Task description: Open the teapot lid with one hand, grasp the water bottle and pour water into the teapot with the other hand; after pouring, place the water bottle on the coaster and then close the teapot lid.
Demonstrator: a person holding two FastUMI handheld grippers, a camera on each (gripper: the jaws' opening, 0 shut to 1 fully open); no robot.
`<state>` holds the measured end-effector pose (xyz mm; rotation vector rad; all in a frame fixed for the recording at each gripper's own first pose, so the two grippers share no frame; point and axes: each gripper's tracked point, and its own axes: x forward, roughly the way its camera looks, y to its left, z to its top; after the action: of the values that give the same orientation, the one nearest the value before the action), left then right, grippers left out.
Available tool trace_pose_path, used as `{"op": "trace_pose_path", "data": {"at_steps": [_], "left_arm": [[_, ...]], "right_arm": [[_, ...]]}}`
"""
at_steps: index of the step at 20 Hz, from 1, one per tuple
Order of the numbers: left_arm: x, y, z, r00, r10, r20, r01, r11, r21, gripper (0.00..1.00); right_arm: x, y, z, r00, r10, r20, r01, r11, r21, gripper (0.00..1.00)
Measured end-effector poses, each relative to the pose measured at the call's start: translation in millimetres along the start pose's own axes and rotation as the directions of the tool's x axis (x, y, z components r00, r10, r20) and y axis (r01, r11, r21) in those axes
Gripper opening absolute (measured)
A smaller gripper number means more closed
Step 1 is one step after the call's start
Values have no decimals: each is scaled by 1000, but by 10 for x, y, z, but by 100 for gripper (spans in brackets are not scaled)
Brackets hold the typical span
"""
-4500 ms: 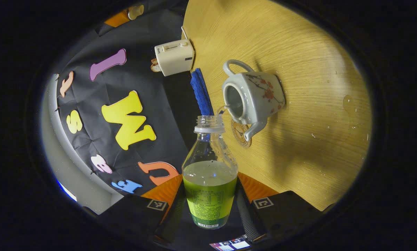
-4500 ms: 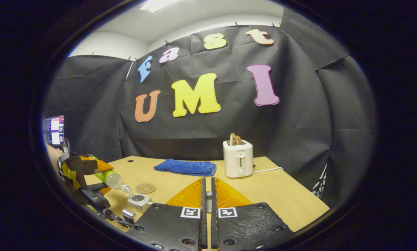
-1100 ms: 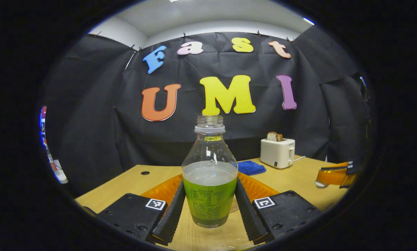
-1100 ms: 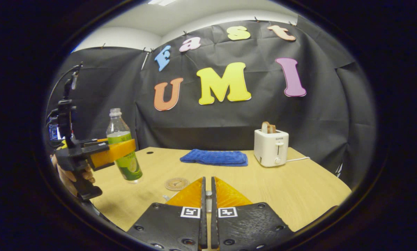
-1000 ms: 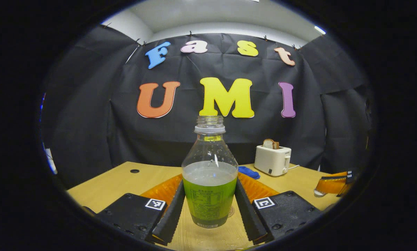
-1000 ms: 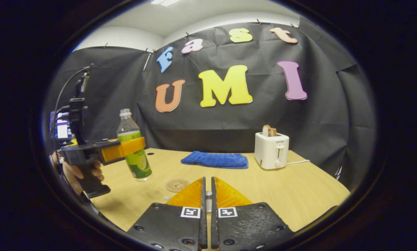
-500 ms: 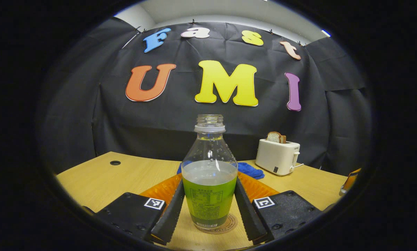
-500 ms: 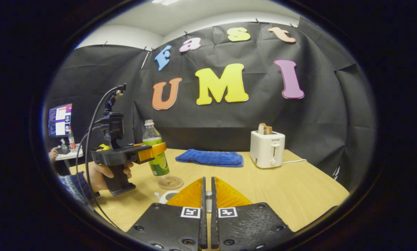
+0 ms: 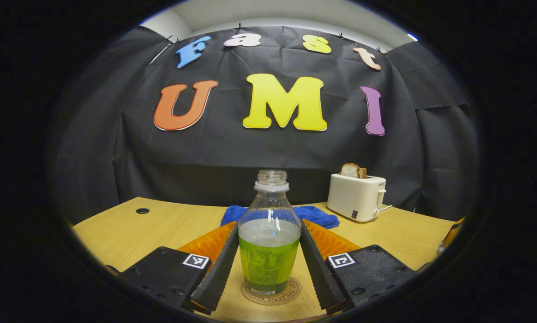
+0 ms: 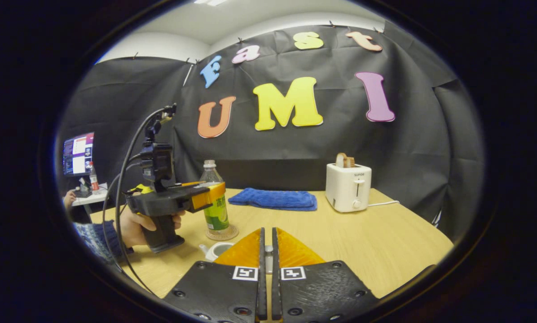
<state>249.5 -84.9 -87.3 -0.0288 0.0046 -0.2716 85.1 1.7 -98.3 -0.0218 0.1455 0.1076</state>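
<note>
Risk now is tipping: your left tool (image 9: 268,269) flanks the water bottle (image 9: 269,237), standing on the coaster (image 9: 268,294); whether it pinches, you cannot tell. Spread it evenly. Your right tool (image 10: 266,255) is pressed together near the teapot (image 10: 215,250).

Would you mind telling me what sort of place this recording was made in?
Most likely a staged recording booth, not a real kitchen: black cloth walls in a wooden table holding a toaster, a blue towel and a water bottle on a coaster, with a computer screen off to one side.
</note>
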Motion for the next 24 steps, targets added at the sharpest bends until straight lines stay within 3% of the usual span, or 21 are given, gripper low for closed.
{"op": "trace_pose_path", "data": {"at_steps": [5,7,8,15,20,24], "left_arm": [[-33,-80,96,1000,-25,17,24,1000,16,81],[-80,-106,176,999,-31,32,30,1000,6,90],[-137,-112,239,999,-31,43,31,1000,2,100],[-636,-92,783,989,-18,149,16,1000,17,99],[-1259,195,1182,974,85,211,-90,996,17,100],[-1828,452,1283,954,179,240,-160,982,-95,100]], "right_arm": [[-7,10,2,1000,1,1,-1,1000,-2,4],[8,39,-13,1000,10,-5,-10,1000,2,4],[19,54,-14,1000,16,-6,-16,1000,5,4],[177,320,19,995,99,1,-99,993,60,4],[399,610,-31,985,174,-2,-173,981,94,4],[541,746,-121,982,189,8,-189,977,98,4]]}}
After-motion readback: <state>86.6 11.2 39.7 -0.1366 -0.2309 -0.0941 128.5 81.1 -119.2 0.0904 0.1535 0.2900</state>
